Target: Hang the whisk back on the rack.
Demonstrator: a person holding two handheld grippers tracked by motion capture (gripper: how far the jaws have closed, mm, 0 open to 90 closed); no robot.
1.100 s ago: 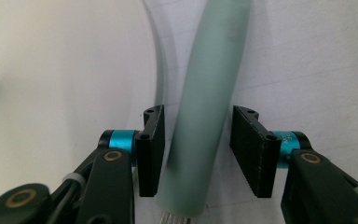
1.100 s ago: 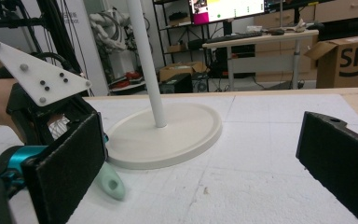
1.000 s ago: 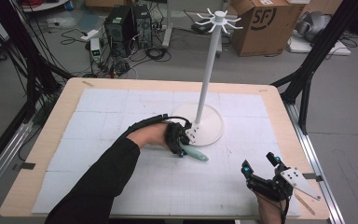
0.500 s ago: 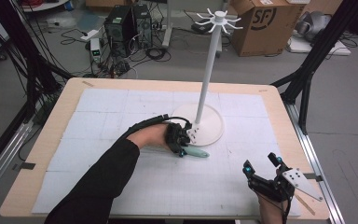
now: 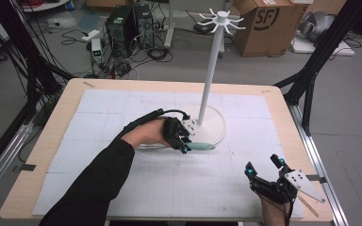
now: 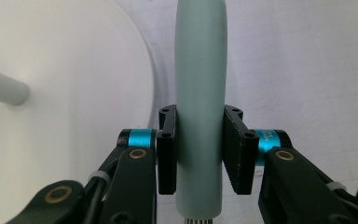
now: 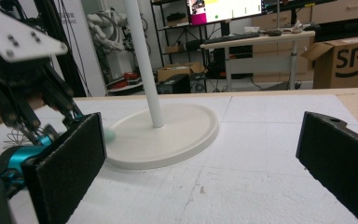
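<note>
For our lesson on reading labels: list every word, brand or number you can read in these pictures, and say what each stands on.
"SF": on the cardboard box, on the floor beyond the table; the same box shows in the right gripper view.
Monitor text: too small and blurred to read.

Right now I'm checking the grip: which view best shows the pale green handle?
The left gripper view: the pale green handle stands close up, clamped between both pads. The high view shows it small, poking from the left gripper. The right gripper view catches a green sliver.
</note>
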